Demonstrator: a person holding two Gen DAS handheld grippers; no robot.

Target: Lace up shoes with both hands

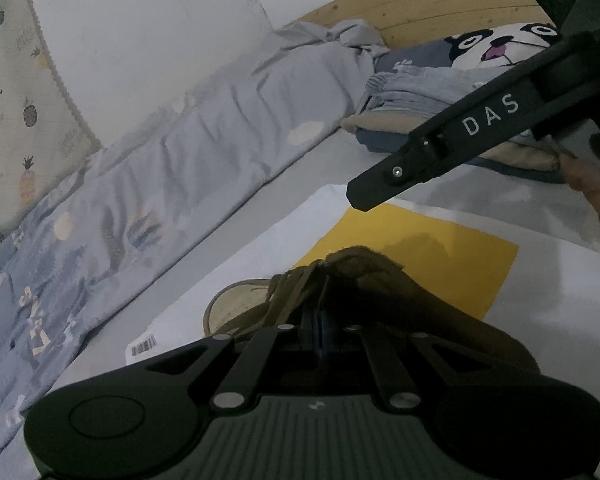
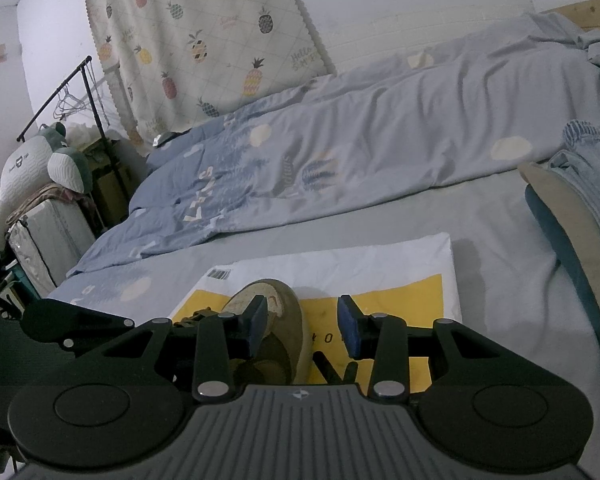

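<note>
Brown suede fills the bottom of my left view: the shoe (image 1: 364,280) sits on a yellow-and-white bag (image 1: 440,248) spread over the grey bed sheet (image 1: 260,200), toe pointing away from me. My left gripper (image 1: 316,332) has its jaws together, pushed in against the shoe's tongue among the laces (image 1: 292,284). I judge it is pinching a lace or the tongue edge, but the dark suede hides the pads, so I cannot tell which.

My right gripper (image 2: 304,324) stands with its jaws apart and nothing between the blue pads (image 2: 350,326). The left pad overlaps the shoe's toe (image 2: 276,312) in the view; whether it touches I cannot tell. From the left camera the right gripper's finger hangs above the bag, clear of the shoe.

What worries me is the pinch. If it has only suede and no lace, any pull will drag the whole shoe across the slick bag instead of drawing lace through an eyelet. Nothing pins the shoe down, so the right side has to steady it first. The laces look bunched and loose near the tongue, so closing the right jaws blindly could catch two strands at once and tangle them. Dim light makes brown lace against brown suede hard to separate.
</note>
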